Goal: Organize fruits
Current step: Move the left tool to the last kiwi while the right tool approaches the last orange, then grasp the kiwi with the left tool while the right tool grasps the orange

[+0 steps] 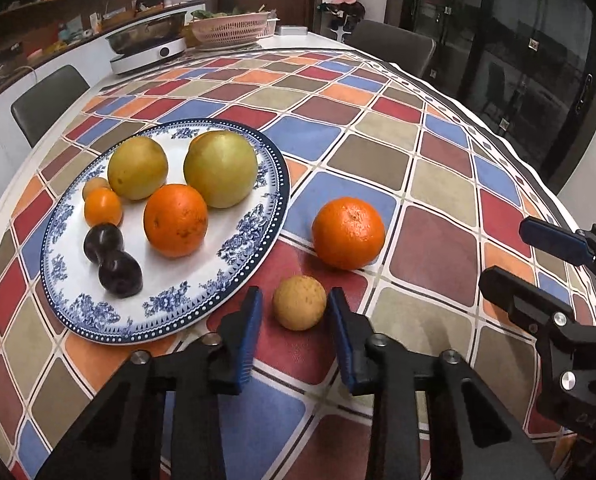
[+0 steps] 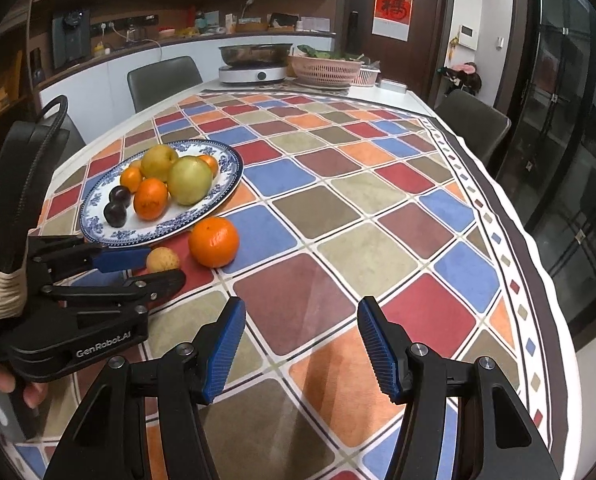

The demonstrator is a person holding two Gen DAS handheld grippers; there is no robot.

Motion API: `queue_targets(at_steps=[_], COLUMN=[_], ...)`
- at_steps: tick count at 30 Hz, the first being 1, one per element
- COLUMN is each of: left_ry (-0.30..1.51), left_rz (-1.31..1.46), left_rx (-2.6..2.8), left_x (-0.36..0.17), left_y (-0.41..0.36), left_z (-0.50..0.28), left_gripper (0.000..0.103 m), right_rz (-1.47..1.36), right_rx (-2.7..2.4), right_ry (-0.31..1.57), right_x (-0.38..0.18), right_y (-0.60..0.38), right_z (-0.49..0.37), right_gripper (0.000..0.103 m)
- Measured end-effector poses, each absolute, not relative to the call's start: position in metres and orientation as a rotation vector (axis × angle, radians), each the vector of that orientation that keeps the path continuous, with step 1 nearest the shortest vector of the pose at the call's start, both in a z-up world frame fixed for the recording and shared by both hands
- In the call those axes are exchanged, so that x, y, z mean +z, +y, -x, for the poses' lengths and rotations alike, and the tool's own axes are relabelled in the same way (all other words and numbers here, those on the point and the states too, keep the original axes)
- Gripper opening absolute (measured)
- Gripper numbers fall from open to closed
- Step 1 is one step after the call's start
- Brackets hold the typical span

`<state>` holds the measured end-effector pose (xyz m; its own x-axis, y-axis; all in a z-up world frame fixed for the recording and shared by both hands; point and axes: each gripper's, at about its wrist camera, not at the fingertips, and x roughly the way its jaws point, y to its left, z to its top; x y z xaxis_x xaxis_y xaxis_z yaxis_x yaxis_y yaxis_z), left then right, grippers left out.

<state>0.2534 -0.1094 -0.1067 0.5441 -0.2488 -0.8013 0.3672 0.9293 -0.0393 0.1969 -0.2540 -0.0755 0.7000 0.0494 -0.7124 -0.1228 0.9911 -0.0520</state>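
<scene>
A blue-and-white plate [image 1: 233, 284] [image 2: 225, 190] holds two yellow-green pears [image 1: 219, 168], an orange [image 1: 175, 220], a small orange [image 1: 102, 206], two dark plums [image 1: 119, 274] and a small tan fruit behind. On the cloth beside the plate lie a large orange [image 1: 348, 233] [image 2: 213, 241] and a small tan fruit [image 1: 300, 302] [image 2: 162, 260]. My left gripper [image 1: 298, 308] [image 2: 159, 262] is open with its fingers on either side of the small tan fruit, not touching it. My right gripper [image 2: 302, 320] [image 1: 506, 256] is open and empty, to the right above bare cloth.
The table has a checked multicoloured cloth [image 1: 438, 184]. At its far end stand an induction cooker with a pot [image 1: 147, 46] [image 2: 253, 66] and a pink basket [image 1: 229, 28] [image 2: 324, 68]. Chairs [image 2: 163, 80] stand around the table. The cloth's edge [image 2: 538, 248] runs down the right.
</scene>
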Motion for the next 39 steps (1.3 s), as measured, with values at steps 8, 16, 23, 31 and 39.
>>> queue_targets(at_steps=[8, 16, 23, 31, 39], left_ry=[0.920, 0.930, 0.935, 0.930, 0.918], left_rz=[-0.119, -0.105, -0.096, -0.082, -0.071], left_rx=[-0.315, -0.213, -0.189, -0.176, -0.171], left_x=[-0.094, -0.086, -0.087, -0.085, -0.081], left_y=[-0.094, -0.063, -0.053, -0.046, -0.040], left_z=[-0.246, -0.240, -0.238, -0.238, -0.236], left_gripper=[0.027, 0.027, 0.027, 0.027, 0.027], right_rz=[0.080, 0.090, 0.089, 0.166, 0.158], right_rx=[0.147, 0.241, 0.277, 0.269, 0.277], right_ry=[0.786, 0.800, 0.849, 0.875, 0.884], right_x=[-0.073, -0.074, -0.086, -0.097, -0.098], right_y=[-0.247, -0.221, -0.205, -0.193, -0.188], right_z=[-0.199, -0.224, -0.255, -0.273, -0.269], right_gripper=[0.059, 0.059, 0.059, 0.049, 0.042])
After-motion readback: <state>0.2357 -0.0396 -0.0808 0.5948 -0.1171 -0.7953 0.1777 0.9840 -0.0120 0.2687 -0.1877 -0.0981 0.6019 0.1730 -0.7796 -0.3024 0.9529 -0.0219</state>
